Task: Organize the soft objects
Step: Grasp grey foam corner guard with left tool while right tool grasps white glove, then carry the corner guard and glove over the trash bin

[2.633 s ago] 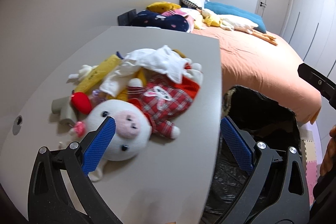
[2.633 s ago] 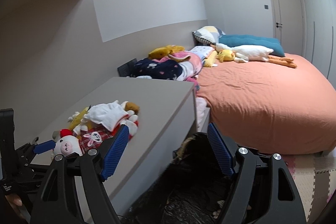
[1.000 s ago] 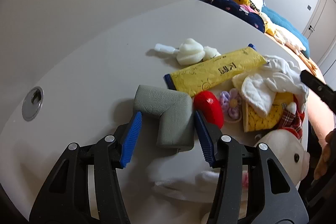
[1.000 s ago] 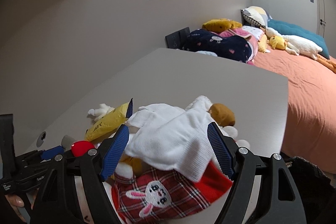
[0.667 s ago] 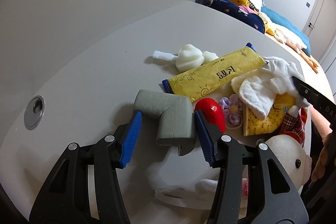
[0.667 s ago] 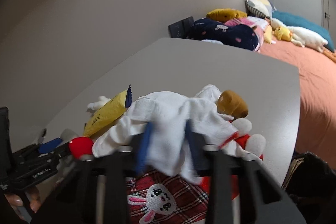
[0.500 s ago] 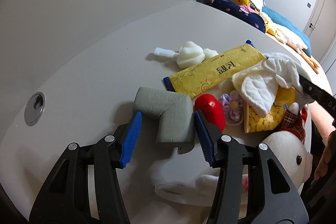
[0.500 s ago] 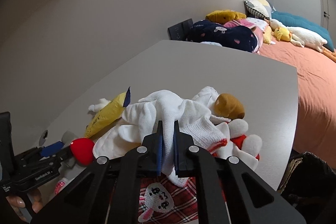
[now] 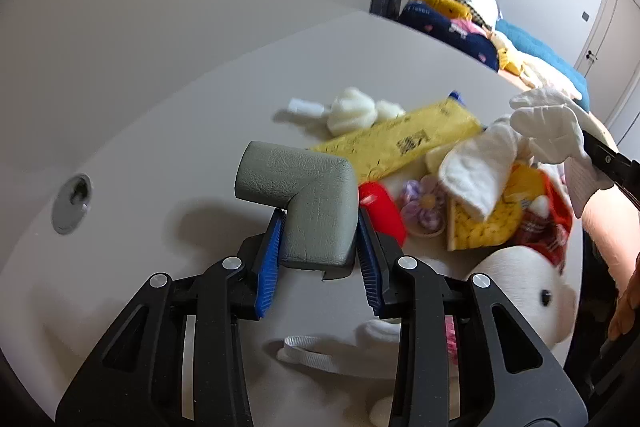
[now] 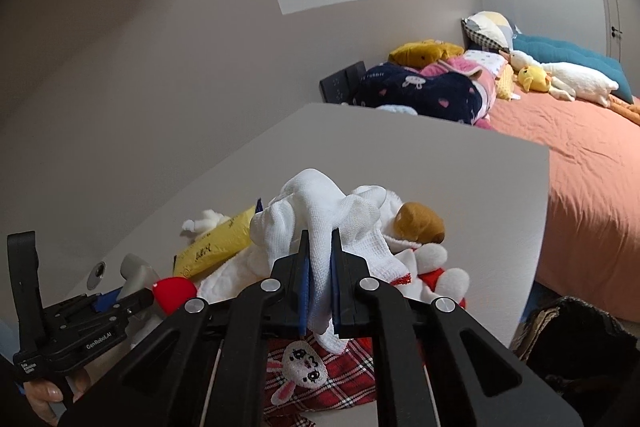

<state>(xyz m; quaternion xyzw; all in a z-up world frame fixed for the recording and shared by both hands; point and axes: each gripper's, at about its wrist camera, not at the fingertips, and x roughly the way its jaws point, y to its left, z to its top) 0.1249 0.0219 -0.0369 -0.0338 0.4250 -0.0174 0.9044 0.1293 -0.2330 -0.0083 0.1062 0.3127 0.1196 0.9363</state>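
Left wrist view showed the left gripper point(image 9: 318, 247) with its blue pads pressed against both flanks of the grey corner cushion point(image 9: 302, 201), its jaws having just been closing onto it; the cushion sat on the grey table point(image 9: 168, 131), just beside the red soft piece point(image 9: 380, 211) at the near edge of the toy pile. Right wrist view showed the right gripper point(image 10: 320, 279) clenched on a fold of the white cloth point(image 10: 320, 223), which lay on top of that same pile (the pinch looked thin, only a fold of fabric, so it might slip); seen from the left wrist, the cloth point(image 9: 548, 127) hung bunched above the pile. Both hands seemed to be at the pick-up step, each with one soft item secured; the next move probably called for lifting both clear of the pile without dragging neighbours such as the yellow packet point(image 9: 400, 143) or the plaid bunny toy point(image 10: 316, 375), then carrying them to wherever they belong, perhaps the dark bag point(image 10: 576, 343) beside the table, though that was a guess. Much was hard to read: the bag's inside was dark and cut off by the frame; the white plush head point(image 9: 520, 291) hid behind the left gripper's arm; the pile's lower layers lay buried under the cloth.
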